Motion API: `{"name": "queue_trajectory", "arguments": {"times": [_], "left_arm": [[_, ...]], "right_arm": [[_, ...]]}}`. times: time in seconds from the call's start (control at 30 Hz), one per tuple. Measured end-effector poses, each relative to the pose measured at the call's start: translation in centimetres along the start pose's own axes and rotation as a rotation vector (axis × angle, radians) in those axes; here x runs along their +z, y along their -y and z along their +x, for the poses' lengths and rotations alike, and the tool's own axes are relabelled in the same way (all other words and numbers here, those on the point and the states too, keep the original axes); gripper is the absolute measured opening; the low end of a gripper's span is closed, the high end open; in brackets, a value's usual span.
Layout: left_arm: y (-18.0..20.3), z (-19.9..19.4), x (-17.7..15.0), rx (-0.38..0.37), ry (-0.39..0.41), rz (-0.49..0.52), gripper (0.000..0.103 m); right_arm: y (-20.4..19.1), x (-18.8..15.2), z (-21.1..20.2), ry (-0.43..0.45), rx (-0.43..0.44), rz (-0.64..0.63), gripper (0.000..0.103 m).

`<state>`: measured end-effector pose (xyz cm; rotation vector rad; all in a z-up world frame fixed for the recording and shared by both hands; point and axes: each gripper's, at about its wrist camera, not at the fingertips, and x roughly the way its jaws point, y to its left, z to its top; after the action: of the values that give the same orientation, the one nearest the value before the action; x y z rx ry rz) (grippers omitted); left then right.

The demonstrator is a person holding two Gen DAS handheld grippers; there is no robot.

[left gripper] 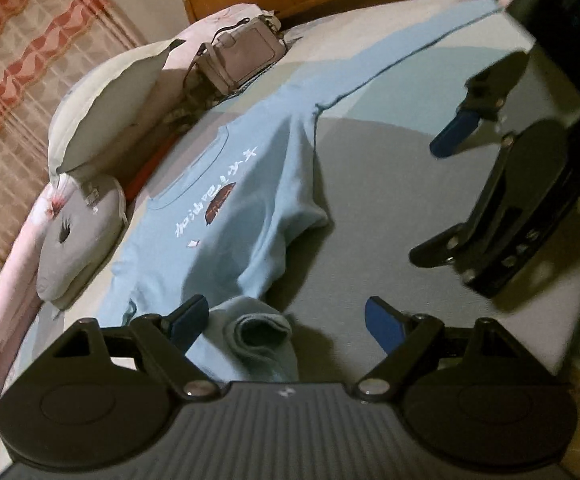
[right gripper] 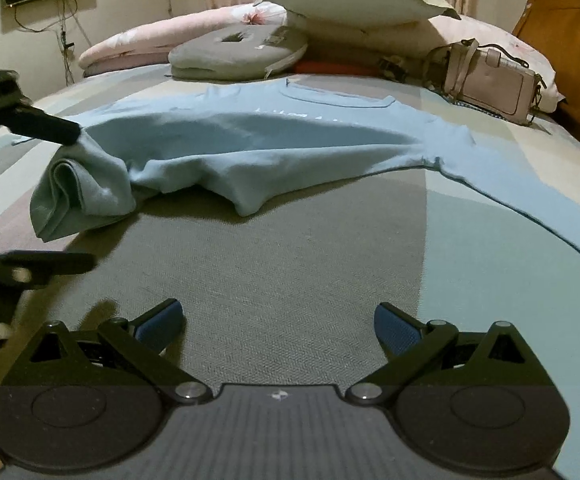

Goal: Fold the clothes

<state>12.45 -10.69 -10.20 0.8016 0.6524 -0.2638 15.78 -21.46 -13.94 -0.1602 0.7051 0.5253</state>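
Left wrist view: the light blue long-sleeved shirt (left gripper: 226, 216) was laid front-up on the bed (left gripper: 369, 184), one sleeve stretched out toward the headboard, the other sleeve end (left gripper: 262, 332) bunched between the spread fingers of the left claw (left gripper: 286, 320), not yet pinched. The right claw (right gripper: 278, 320) was seen spread over bare bedcover, near the shirt's lower hem, nothing held. For a clean fold, it was judged that the cuff should be gripped at its edge, lifted just clear and carried across the chest, with the hem held down or smoothed by the other claw. White Chinese characters were printed on the chest (left gripper: 214, 208), upside down and too blurred to be read reliably; no brand label was made out.
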Motion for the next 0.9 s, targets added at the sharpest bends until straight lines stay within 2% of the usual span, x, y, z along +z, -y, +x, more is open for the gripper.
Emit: {"name": "queue_trajectory", "arguments": {"times": [0.03, 0.07, 0.13, 0.27, 0.4, 0.53, 0.63, 0.73, 0.83, 0.9], "left_arm": [[0.4, 0.2, -0.2, 0.012, 0.001, 0.023, 0.084], [0.5, 0.5, -0.3, 0.019, -0.001, 0.045, 0.078], [0.2, 0.9, -0.8, 0.015, -0.002, 0.057, 0.071], [-1.9, 1.5, -2.1, 0.032, -0.020, -0.015, 0.066], [-4.9, 1.4, -3.2, 0.050, -0.024, -0.131, 0.063], [-9.6, 2.2, -4.3, 0.046, -0.030, -0.332, 0.064], [-12.9, 3.7, -5.7, 0.081, -0.080, -0.503, 0.063], [-14.8, 3.0, -6.4, 0.037, -0.052, -0.635, 0.059], [-13.7, 1.0, -6.1, -0.020, 0.028, -0.589, 0.069], [-12.3, 0.2, -5.6, -0.067, 0.065, -0.538, 0.070]], "right_arm": [[0.0, 0.0, 0.0, 0.002, -0.002, 0.002, 0.103], [-0.1, 0.1, 0.1, 0.002, -0.005, 0.005, 0.103], [-0.2, 0.1, 0.2, 0.007, -0.012, 0.010, 0.103], [-0.1, -0.1, 0.1, 0.021, -0.011, 0.007, 0.103], [-0.1, -0.1, 0.1, 0.021, -0.014, 0.006, 0.103], [-0.1, -0.1, 0.1, 0.021, -0.015, 0.006, 0.103], [-0.2, -0.2, 0.1, 0.023, -0.019, 0.007, 0.103], [-0.2, -0.2, 0.1, 0.023, -0.024, 0.009, 0.103], [-0.5, 0.0, 0.2, 0.023, -0.032, 0.008, 0.103], [-0.7, 0.1, 0.3, 0.025, -0.037, 0.006, 0.103]]}}
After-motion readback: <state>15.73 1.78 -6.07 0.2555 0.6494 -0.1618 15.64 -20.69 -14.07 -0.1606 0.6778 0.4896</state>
